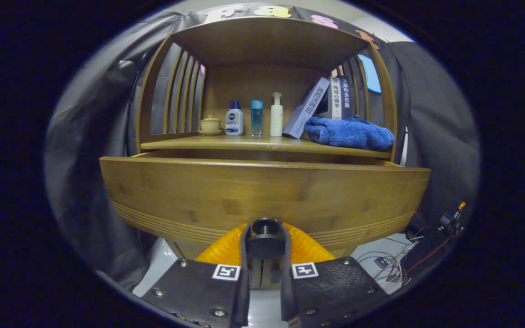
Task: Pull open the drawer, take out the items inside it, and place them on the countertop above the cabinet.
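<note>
Drawer point(262, 193) pulled partly out of the cabinet, its front just ahead of the fingers, inside hidden. On the countertop point(226, 143) above, left to right: cup point(210, 124), three bottles point(256, 117), leaning books point(321, 107), blue towel point(349, 133). Gripper point(265, 246) clamped on the dark knob point(265, 239), both fingers pressing its sides.

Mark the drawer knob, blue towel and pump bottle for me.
drawer knob point(265, 245): gripper view, round face clamped between the hand-held gripper's fingers.
blue towel point(349, 133): gripper view, middle of the heap.
pump bottle point(276, 119): gripper view, white body.
</note>
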The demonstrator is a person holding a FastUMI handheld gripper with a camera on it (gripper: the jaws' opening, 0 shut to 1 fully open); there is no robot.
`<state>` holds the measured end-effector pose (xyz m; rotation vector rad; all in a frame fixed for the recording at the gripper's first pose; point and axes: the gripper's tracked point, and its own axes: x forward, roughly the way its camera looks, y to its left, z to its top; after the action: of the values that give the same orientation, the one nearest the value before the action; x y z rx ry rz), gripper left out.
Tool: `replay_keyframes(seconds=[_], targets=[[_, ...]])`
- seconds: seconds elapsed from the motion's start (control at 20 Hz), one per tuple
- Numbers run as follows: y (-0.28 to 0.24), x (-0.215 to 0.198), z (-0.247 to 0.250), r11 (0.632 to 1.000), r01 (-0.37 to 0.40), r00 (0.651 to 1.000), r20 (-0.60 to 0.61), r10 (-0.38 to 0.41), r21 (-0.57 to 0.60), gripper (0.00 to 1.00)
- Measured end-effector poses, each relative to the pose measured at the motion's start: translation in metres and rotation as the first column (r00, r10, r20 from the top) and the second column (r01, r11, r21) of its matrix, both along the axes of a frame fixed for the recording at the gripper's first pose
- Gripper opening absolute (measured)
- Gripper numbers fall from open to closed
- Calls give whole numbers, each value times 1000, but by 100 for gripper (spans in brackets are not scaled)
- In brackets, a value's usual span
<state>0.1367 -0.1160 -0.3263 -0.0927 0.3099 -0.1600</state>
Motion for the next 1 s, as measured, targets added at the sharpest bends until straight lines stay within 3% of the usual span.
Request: replay_keyframes(seconds=[0.35, 0.6, 0.75, 0.9, 1.0], targets=[[11, -68, -7, 998, -44, 998, -37, 42, -53, 27], [12, -75, -8, 998, -56, 998, -17, 56, -21, 27], [25, -112, -8, 995, -91, 996, -10, 91, -50, 27], [24, -108, -11, 996, -92, 995, -42, 92, -18, 27], [29, -109, -5, 991, -136, 990, -34, 137, 18, 51]])
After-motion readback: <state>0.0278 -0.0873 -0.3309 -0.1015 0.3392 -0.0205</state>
